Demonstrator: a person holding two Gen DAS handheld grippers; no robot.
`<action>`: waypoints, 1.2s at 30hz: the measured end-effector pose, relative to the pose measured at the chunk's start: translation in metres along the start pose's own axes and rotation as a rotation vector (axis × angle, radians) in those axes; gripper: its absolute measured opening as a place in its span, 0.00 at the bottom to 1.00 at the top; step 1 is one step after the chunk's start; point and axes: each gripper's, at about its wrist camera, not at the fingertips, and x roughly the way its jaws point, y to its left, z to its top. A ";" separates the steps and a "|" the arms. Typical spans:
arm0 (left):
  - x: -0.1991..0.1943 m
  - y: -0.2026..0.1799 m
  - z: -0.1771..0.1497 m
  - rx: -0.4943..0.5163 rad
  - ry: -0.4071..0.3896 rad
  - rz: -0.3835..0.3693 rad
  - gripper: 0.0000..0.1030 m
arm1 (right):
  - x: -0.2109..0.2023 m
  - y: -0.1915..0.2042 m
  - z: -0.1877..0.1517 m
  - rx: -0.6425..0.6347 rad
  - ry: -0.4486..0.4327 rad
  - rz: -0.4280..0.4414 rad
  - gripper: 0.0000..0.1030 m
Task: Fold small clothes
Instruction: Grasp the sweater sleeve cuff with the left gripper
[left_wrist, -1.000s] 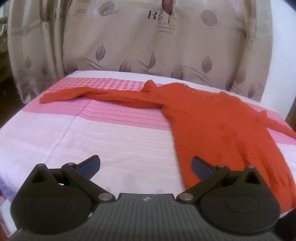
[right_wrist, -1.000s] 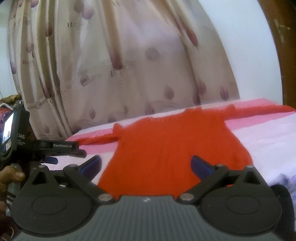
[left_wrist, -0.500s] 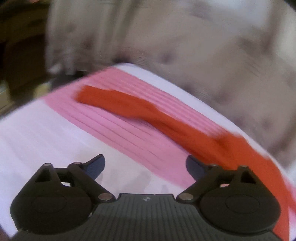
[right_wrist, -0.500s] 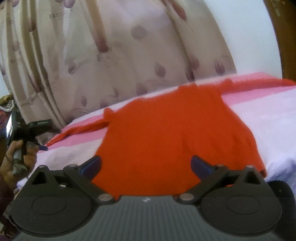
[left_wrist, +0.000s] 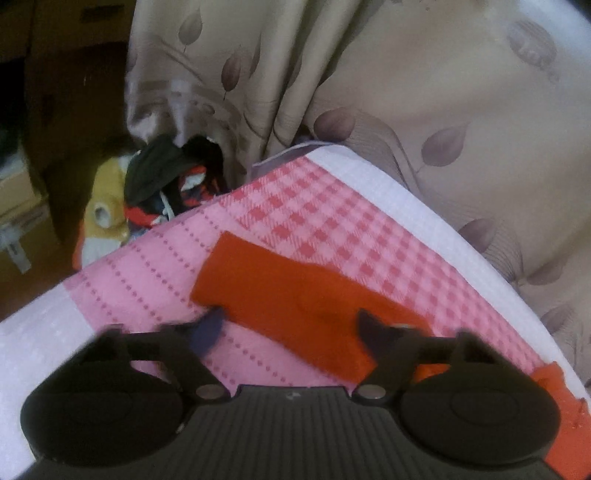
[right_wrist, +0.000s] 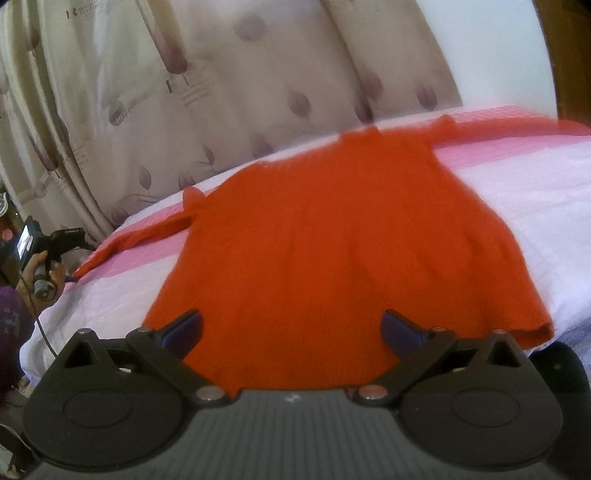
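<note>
Red sweater sleeve (left_wrist: 280, 291) runs crosswise right between the left gripper (left_wrist: 290, 326)'s half-closed, closing jaws, nothing pinched yet.

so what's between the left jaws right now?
The end of the red sweater's sleeve lies between the closing jaws of the left gripper, on the pink cloth; not pinched yet. Left wrist view shows it.

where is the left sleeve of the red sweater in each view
Left wrist: the sleeve fills the centre, cuff to the upper left, lying on the pink sheet between the closing fingers of the left gripper.
Right wrist: the sleeve is far off at the left edge, running from the sweater toward the left gripper.
Shared landmark: the leaf-print curtain.
</note>
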 end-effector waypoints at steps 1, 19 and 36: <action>0.003 -0.001 0.000 0.012 0.010 -0.005 0.06 | 0.000 0.000 0.000 0.000 0.002 -0.001 1.00; -0.058 0.038 -0.047 -0.083 -0.075 0.095 0.17 | -0.006 -0.004 0.002 0.026 -0.017 0.027 1.00; -0.159 -0.110 -0.113 0.363 -0.409 0.082 0.81 | -0.035 -0.040 0.024 0.084 -0.162 -0.004 1.00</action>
